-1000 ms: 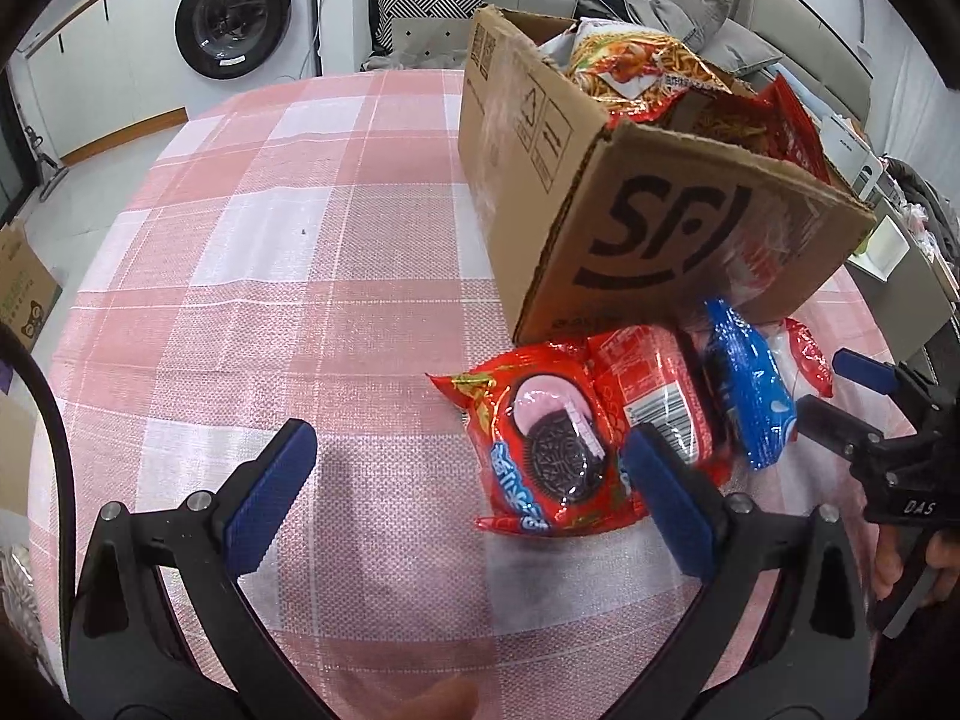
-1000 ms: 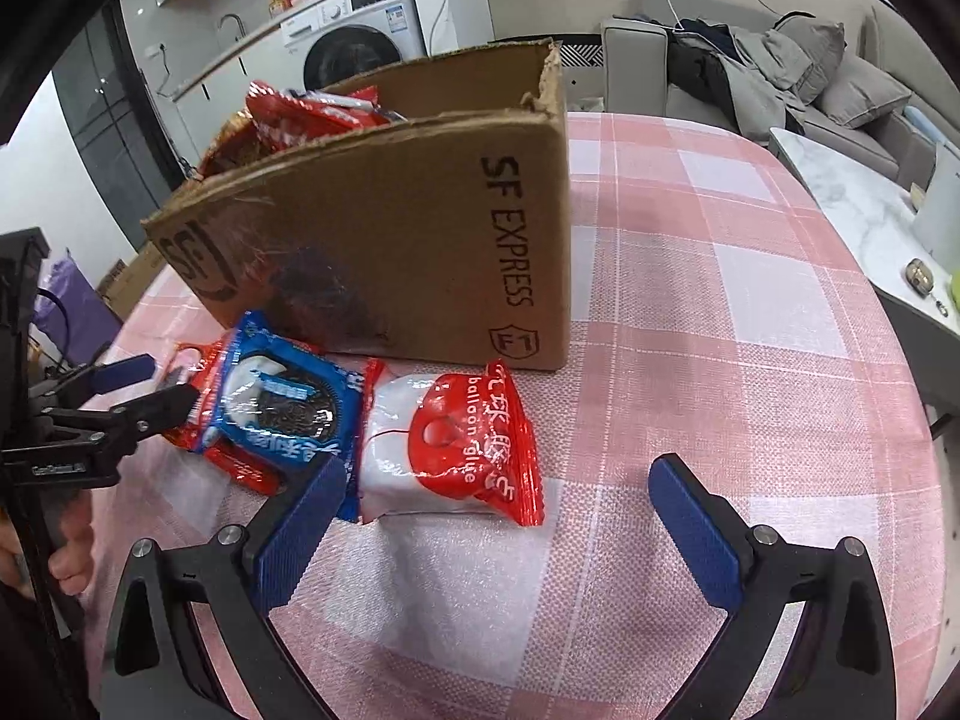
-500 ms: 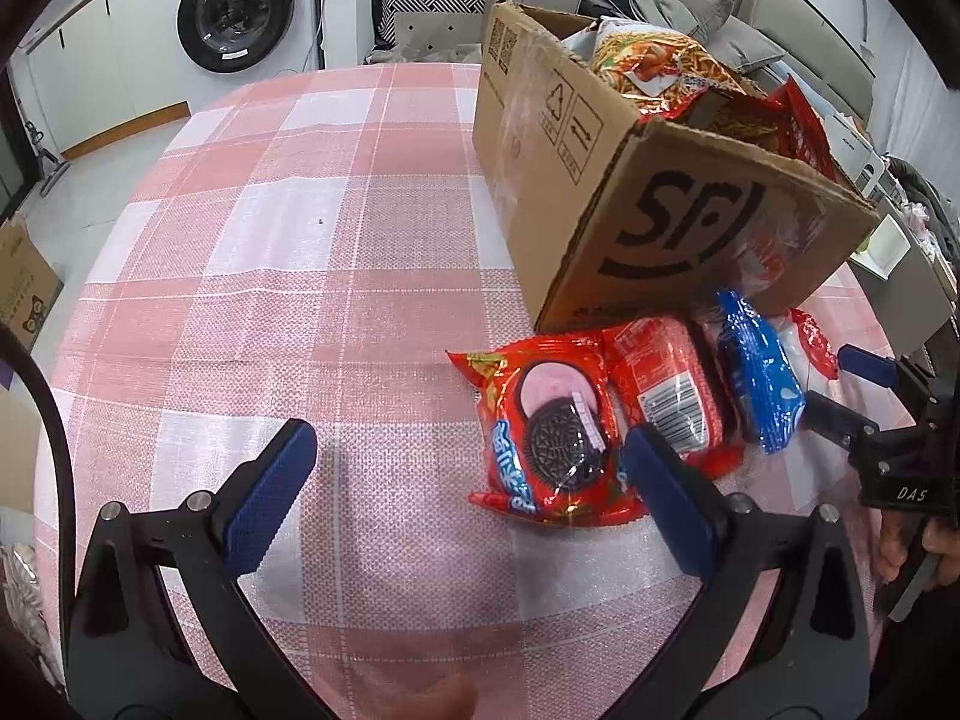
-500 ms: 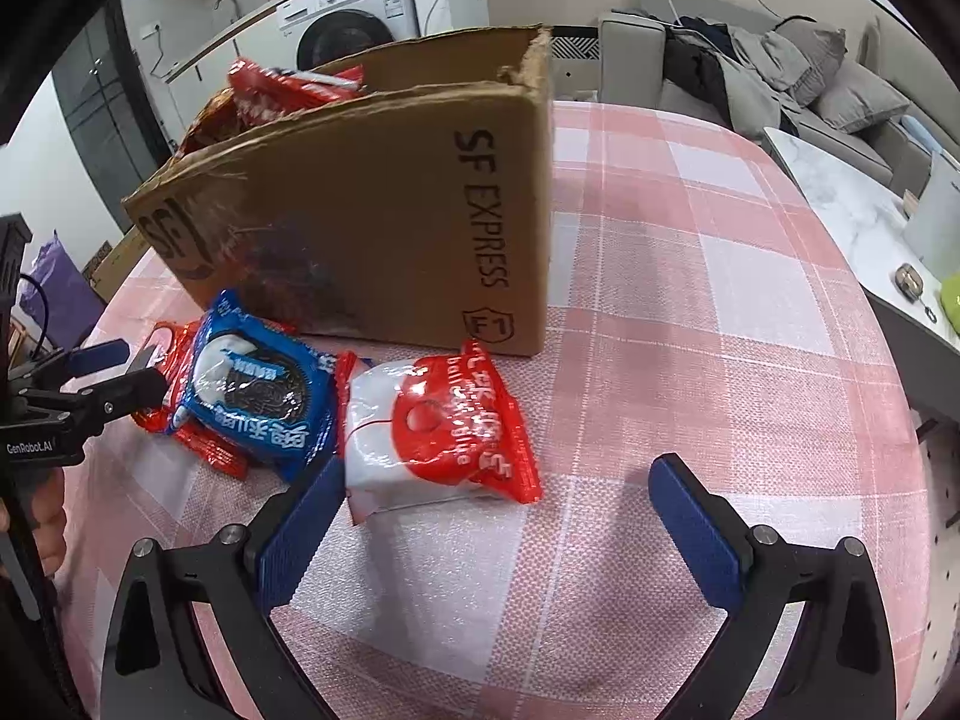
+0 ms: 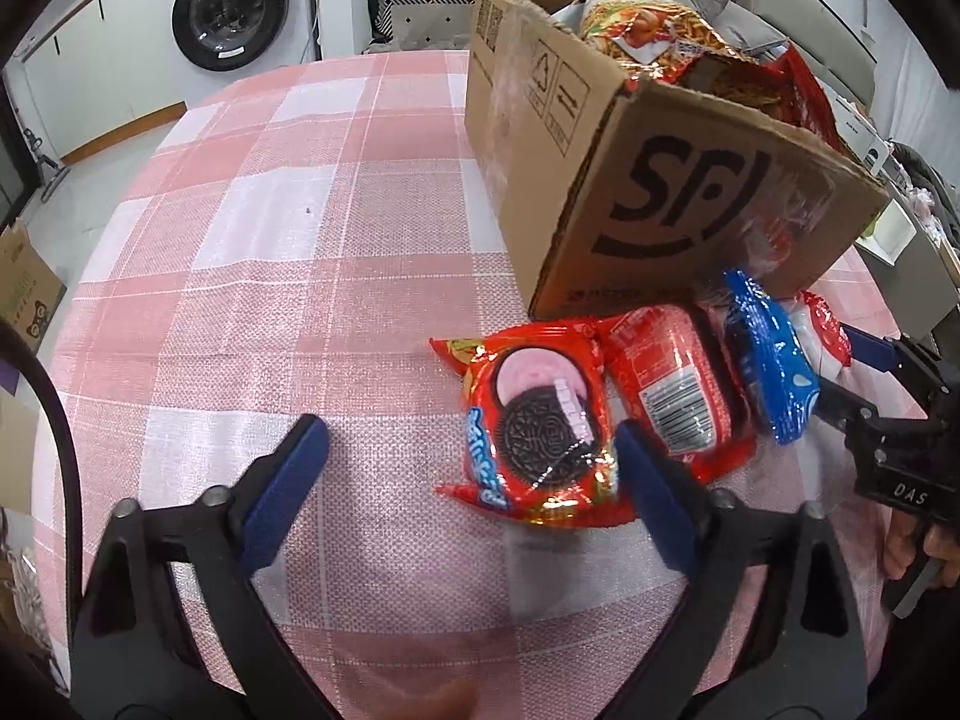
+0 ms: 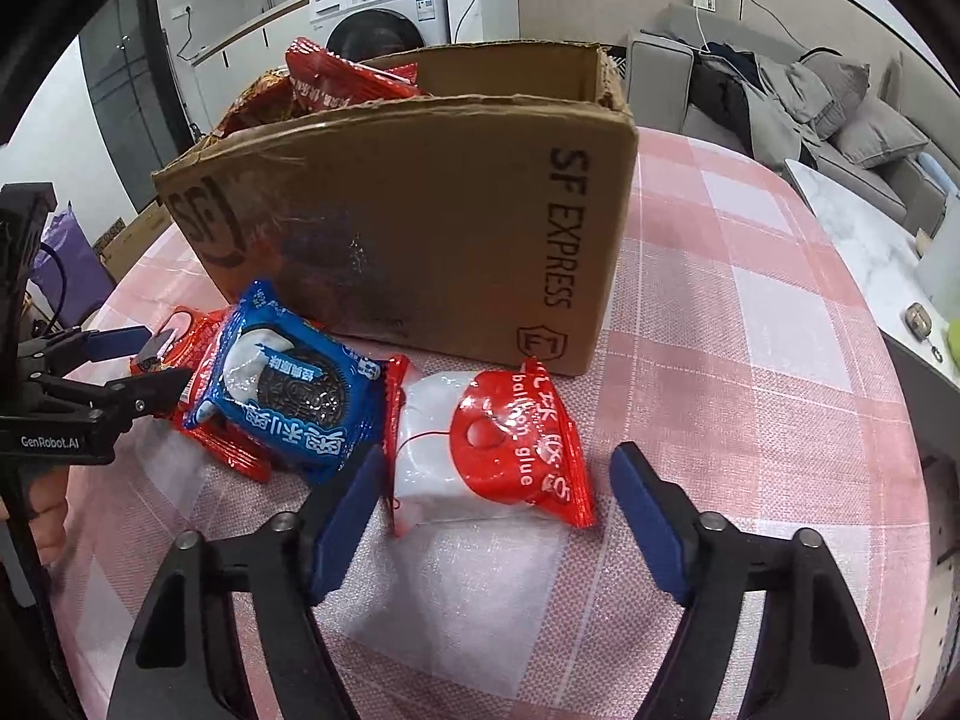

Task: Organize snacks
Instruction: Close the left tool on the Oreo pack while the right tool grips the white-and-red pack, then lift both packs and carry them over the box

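Observation:
A brown SF Express cardboard box [image 5: 690, 180] stands on the checked tablecloth, full of snack bags; it also shows in the right wrist view [image 6: 432, 228]. Before it lie a red Oreo pack [image 5: 540, 426], a second red pack [image 5: 672, 384], a blue Oreo pack [image 6: 288, 384] and a red-and-white balloon glue pack [image 6: 486, 450]. My left gripper [image 5: 468, 468] is open, its right finger at the red Oreo pack's edge. My right gripper [image 6: 498, 516] is open, its fingers either side of the balloon glue pack's near end.
The pink-and-white checked table [image 5: 288, 228] stretches left of the box. A washing machine [image 5: 234, 6] stands beyond it, a grey sofa [image 6: 810, 102] with clothes at the back right, and a white marble side table [image 6: 858, 228] at the right.
Both grippers have moved forward toward the packs. The right gripper now straddles the balloon glue pack's near end; the left has come up to the red Oreo pack.

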### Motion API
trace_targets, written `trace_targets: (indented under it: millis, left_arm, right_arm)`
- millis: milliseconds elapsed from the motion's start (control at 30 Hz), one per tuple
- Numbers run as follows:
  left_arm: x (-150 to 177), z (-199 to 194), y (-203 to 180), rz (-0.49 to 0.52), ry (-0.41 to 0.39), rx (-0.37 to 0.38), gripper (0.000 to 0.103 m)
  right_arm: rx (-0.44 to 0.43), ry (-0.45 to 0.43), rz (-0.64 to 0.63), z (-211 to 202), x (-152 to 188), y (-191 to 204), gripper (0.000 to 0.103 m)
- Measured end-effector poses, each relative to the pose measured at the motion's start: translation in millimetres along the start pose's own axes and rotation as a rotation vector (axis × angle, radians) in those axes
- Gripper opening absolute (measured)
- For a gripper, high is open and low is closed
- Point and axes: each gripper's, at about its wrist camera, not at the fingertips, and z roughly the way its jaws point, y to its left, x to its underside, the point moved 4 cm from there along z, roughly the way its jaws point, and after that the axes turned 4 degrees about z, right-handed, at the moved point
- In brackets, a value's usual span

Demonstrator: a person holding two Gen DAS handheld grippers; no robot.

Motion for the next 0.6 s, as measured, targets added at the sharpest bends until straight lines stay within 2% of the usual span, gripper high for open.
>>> trace_targets:
  millis: [100,167,233,433,600]
  left_arm:
    - [1,-4,-2,0.013,-0.016,0.0,0.069]
    - [2,-5,-3,0.027,-0.025,-0.013,0.052]
    - [3,-7,-4,0.037,-0.039,-0.008,0.044]
    - [9,-15,-6,0.015,-0.055,0.038,0.041]
    - [13,-23,-9,0.014,-0.067,0.054,0.041]
  right_arm:
    - [-0.005,-0.005,0.003,-2,1,-1,0.067]
    - [-0.007,-0.009,0.006,-3,2,-2,0.064]
    - [-0.009,-0.012,0.007,-5,3,-4,0.061]
    - [-0.039,-0.018,0.012,-10,7,-7,0.049]
    - [-0.057,-0.029,0.019,-16,10,-8,0.048]
